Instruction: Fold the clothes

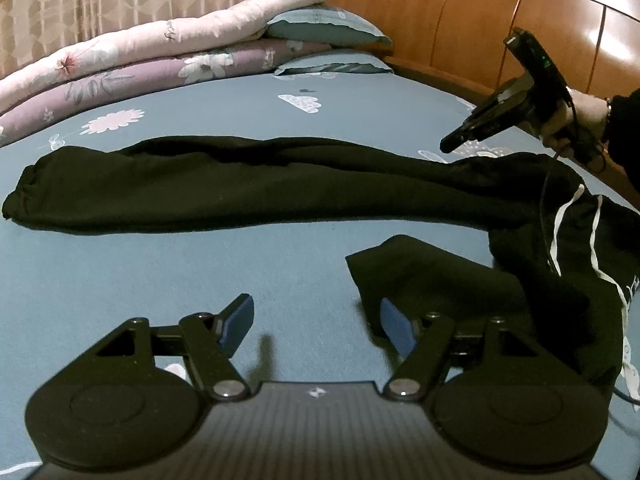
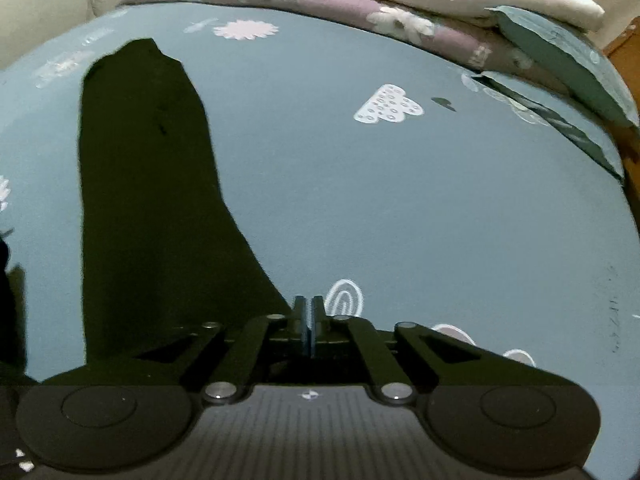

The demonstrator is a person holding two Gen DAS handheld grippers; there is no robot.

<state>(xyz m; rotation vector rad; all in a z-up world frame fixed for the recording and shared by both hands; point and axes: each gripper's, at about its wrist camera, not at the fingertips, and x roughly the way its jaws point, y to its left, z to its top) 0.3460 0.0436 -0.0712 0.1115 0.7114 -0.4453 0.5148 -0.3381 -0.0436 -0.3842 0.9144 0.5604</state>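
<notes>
1. Left wrist view: the left gripper (image 1: 316,322) hangs spread over the bed (image 1: 160,280), nothing between its pads. The black trousers (image 1: 248,188) stretch from 9 to 3 o'clock, the waist cut off at the right edge. The right gripper (image 1: 450,145) is at 2 o'clock, its tips hard to make out.
2. Right wrist view: the right gripper (image 2: 307,312) is clenched, pads together; whether it pinches cloth cannot be told. A trouser leg (image 2: 148,184) runs toward 11 o'clock, its near end hidden behind the gripper.

Black gripper (image 1: 316,326), blue pads (image 1: 240,322), dark sleeve (image 1: 624,128)
</notes>
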